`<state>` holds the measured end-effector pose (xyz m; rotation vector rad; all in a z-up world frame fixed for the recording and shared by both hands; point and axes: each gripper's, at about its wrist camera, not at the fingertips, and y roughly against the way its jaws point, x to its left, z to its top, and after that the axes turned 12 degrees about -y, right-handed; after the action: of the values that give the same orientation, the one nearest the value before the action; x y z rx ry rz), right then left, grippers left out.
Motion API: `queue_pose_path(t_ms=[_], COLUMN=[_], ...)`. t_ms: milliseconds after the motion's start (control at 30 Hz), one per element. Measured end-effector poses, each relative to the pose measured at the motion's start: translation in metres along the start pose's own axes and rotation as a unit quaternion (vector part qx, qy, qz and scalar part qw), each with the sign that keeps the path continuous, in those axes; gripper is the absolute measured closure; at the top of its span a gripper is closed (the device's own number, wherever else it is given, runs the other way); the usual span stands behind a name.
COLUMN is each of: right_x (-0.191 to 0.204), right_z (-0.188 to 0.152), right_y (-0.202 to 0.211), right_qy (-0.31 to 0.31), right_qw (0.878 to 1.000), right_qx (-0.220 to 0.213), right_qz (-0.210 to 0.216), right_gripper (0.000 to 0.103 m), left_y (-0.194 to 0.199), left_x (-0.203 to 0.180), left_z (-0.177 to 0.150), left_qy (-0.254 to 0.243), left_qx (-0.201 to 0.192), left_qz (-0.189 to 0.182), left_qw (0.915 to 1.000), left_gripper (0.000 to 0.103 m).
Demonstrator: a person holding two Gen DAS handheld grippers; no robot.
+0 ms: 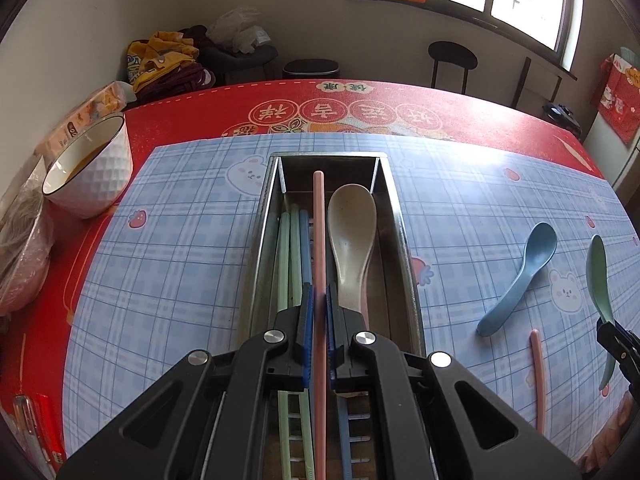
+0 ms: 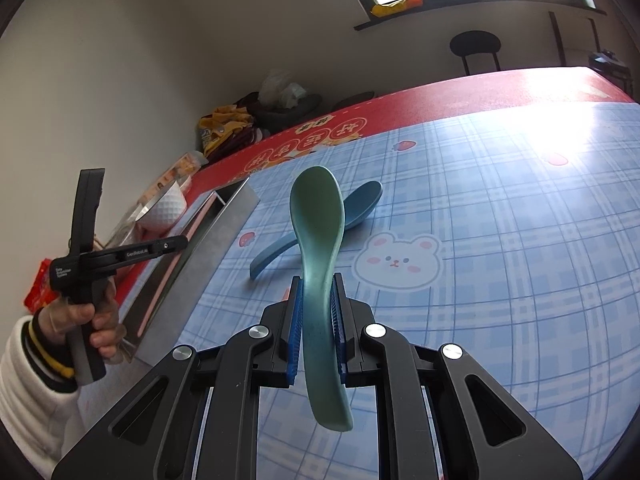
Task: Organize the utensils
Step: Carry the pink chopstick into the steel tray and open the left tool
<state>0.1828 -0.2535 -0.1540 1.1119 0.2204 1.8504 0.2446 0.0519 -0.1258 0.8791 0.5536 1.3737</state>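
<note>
left gripper (image 1: pixel 320 304): clamped on pink chopstick (image 1: pixel 319 216) over metal tray (image 1: pixel 404 240) | right gripper (image 2: pixel 317 300): green spoon (image 2: pixel 318 216) held | risk: chopstick dropped crosswise if released tilted

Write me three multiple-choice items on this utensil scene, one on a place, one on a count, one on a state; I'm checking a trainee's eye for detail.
1. Where does the beige spoon lie?
A. in the metal tray
B. on the checked mat
C. in the white bowl

2. How many pink chopsticks show in the left wrist view?
A. one
B. two
C. four

3. What is the right gripper doing?
A. standing open
B. clamping the green spoon
C. clamping the blue spoon

Answers:
1 A, it rests inside the tray walls.
2 B, one in the left gripper, one on the mat.
3 B, its fingers press the handle.
</note>
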Motion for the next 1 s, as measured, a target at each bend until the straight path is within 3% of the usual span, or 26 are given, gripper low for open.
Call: queue_pose_path(t_ms=[300,467,600,767,833,1000], right_x=[-0.003,-0.004,-0.008,-0.011,-0.01,-0.011], right_z=[0.0,-0.001,0.0,0.0,0.0,0.0], right_y=[0.001,0.0,0.001,0.001,0.002,0.001], right_qy=[-0.007,-0.012,-0.021,-0.027,-0.026,-0.035], right_qw=[1.0,1.0,1.0,1.0,1.0,0.999], right_qx=[0.001,0.001,0.001,0.0,-0.001,-0.006], right_qz=[0.005,0.008,0.013,0.008,0.001,-0.017], right_gripper=[0.089,0.089,0.089,0.089,0.089,0.089], left_y=[0.015,0.044,0.065,0.078,0.079,0.073], left_x=[-0.001,-0.007,-0.003,0.018,0.026,0.043], left_z=[-0.001,-0.013,-0.031,-0.047,-0.051,-0.058], left_qy=[-0.008,-0.038,-0.068,-0.056,-0.05,-0.025], left_qx=[-0.026,-0.077,-0.125,-0.17,-0.184,-0.203], left_qz=[-0.002,-0.011,-0.005,-0.022,-0.014,-0.021], left_qw=[0.9996,0.9962,0.9898,0.9837,0.9815,0.9785], left_gripper=[0.091,0.058,0.042,0.011,0.006,0.006])
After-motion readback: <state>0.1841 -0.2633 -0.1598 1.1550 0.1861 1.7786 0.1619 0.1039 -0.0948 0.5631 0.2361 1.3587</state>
